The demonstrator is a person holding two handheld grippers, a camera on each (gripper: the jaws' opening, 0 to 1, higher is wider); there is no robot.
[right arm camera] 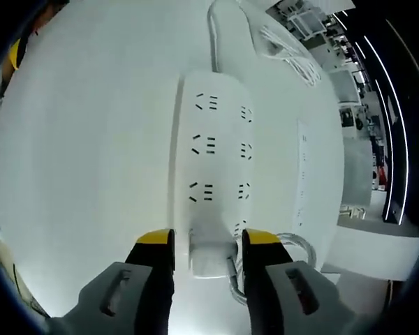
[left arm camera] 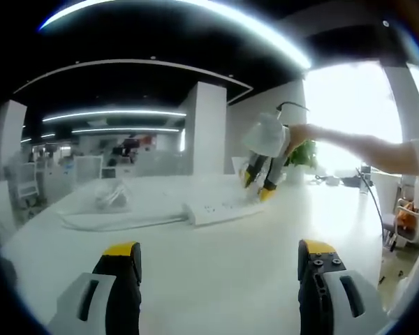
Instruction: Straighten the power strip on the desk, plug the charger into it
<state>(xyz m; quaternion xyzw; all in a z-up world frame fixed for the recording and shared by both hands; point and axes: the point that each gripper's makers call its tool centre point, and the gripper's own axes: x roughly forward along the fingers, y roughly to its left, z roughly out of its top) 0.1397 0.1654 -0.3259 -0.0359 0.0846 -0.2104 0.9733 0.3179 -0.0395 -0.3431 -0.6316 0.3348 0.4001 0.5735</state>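
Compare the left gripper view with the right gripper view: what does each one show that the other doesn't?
Left gripper view: the left tongs open over bare desk, a person's arm reaching in with the right tongs, a clear bag of white cable, and the office behind. Right gripper view: the socket holes on the strip's face, close from above, and a white cable looping by its near end, with the right tongs astride that end. Shared: the white power strip on the white desk, and the right tongs at it.
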